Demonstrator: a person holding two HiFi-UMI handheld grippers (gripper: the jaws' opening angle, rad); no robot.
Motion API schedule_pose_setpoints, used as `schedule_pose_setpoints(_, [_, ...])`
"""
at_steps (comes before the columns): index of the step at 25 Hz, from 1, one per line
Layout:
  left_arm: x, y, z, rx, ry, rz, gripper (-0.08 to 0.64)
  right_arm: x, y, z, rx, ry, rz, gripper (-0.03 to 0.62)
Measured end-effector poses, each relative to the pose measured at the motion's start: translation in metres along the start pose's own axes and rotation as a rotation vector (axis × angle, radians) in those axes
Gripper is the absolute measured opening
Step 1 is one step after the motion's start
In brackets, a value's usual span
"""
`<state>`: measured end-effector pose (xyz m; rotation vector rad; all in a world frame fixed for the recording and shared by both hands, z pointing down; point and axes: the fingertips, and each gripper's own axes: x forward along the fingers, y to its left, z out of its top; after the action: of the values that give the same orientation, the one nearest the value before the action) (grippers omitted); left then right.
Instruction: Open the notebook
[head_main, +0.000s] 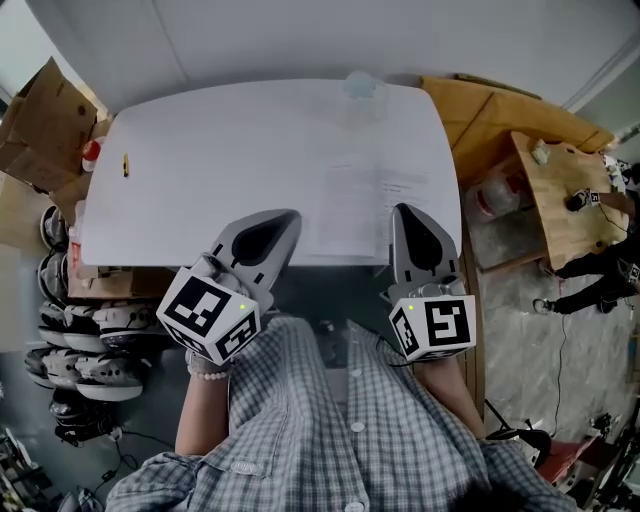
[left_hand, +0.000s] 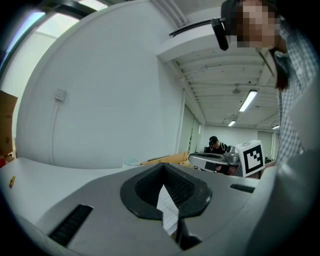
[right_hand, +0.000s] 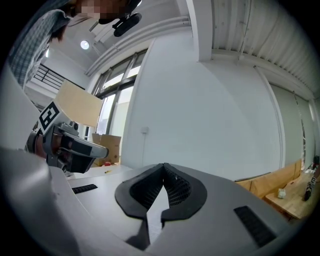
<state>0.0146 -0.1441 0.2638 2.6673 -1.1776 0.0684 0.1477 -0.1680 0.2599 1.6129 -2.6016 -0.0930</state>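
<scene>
Notebook (head_main: 365, 205) is lying on the white counter (head_main: 200, 200) near its front edge, pale and washed out, between the two tools. Left tool (left_hand: 164, 175) is pinching fully closed on a thin page (left_hand: 169, 212) that is poking up between the pads. Right tool (right_hand: 164, 176) is likewise clamping fully closed on a white sheet (right_hand: 152, 215); can't tell if it is the same leaf. Both tools are pointing roughly level, away from the person, with marker cubes (head_main: 210, 315) facing the head camera. Step in hand, as a judgement: lifting the leaf to open the book. Doing it well probably means moving both tools together on one arc toward the spine and not pulling them apart, since thin paper is likely tearing or slipping under uneven tension; the rest of the book ought to be lying flat, not dragging along. Farther out, a small yellow item (head_main: 125, 165) is sitting on the counter's left part, with a cardboard box (head_main: 40, 120) beside the counter. Writing: the page in the left gripper view is showing printed lines, too small to read. Faint lines on the notebook in the head view are unreadable. The cubes are carrying black-and-white square patterns only, and no brand is showing.
</scene>
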Motion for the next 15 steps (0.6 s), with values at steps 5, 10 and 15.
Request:
schedule_pose_setpoints(5, [-0.003,0.001,0.004,0.013,-0.008,0.005,0.008,0.003,0.007,0.004,-0.036,-0.006,0.018,0.020])
schedule_pose_setpoints(10, [-0.005,0.000,0.004,0.048,0.004,0.014,0.008,0.005,0.013,0.003,-0.055,0.000,0.032,0.020])
schedule_pose_setpoints(15, [-0.009,0.003,0.003,0.044,0.000,0.029,0.008,0.006,0.015,0.002,-0.007,0.008,0.041,0.020])
